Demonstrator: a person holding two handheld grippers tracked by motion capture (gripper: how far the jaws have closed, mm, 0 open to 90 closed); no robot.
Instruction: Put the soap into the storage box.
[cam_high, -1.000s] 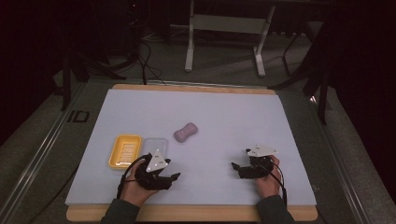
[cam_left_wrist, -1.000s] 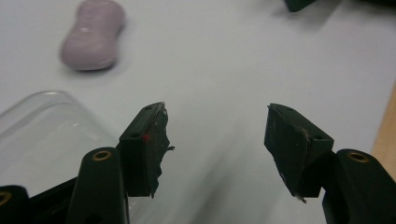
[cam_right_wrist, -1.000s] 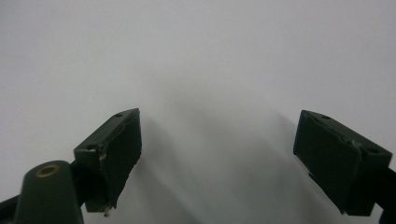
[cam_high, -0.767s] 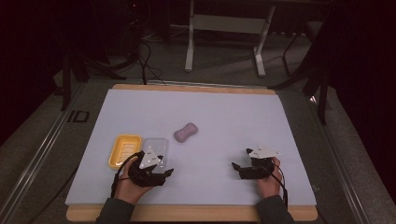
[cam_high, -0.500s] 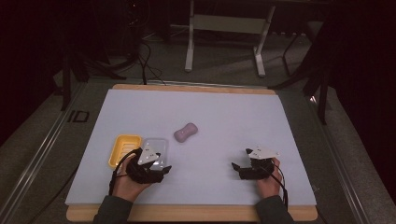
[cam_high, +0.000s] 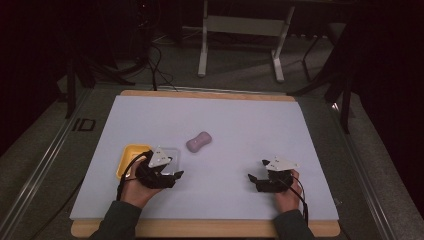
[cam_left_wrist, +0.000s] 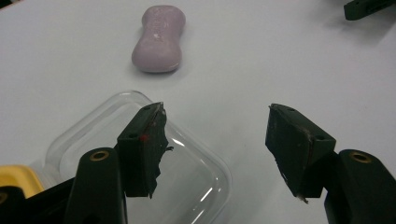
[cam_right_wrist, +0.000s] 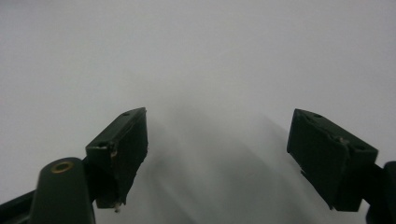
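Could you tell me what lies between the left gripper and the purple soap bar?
In the left gripper view, only bare white table separates the open left gripper from the soap bar; the clear lid sits under its left jaw.

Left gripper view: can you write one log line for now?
left gripper: open, above clear plastic lid | pink peanut-shaped soap bar: untouched | right gripper: open, empty

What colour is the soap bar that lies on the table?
The soap bar is pale purple, a lilac tone; the left gripper view shows it best.
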